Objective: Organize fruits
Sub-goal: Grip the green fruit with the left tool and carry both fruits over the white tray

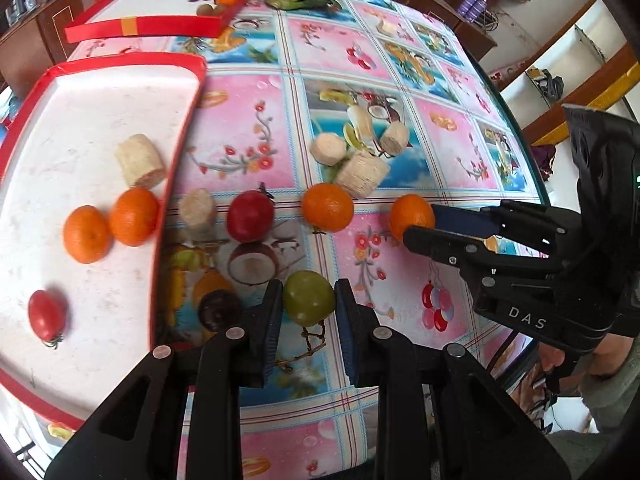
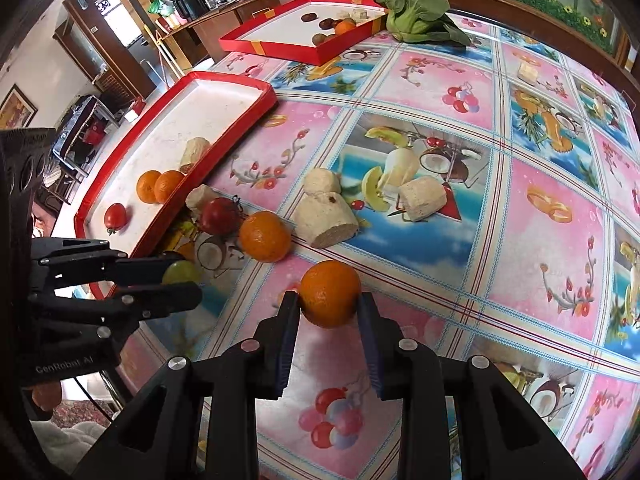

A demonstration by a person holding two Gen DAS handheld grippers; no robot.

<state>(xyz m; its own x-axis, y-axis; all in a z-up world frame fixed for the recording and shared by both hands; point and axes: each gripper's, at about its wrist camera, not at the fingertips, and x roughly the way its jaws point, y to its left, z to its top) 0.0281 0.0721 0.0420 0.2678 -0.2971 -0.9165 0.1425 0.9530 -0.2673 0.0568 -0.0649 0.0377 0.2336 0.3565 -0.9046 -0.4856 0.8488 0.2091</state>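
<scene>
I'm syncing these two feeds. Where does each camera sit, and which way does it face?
Left wrist: rides the left claw, facing across the table at a green grape between its fingers; the right claw enters from the right.
Right wrist: rides the right claw, facing an orange between its fingers; the left claw shows at left.
Shared: both fruits, the near tray.

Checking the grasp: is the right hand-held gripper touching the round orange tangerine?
Touching. The right wrist view shows both pads of the right hand-held gripper pressed against the tangerine.
</scene>
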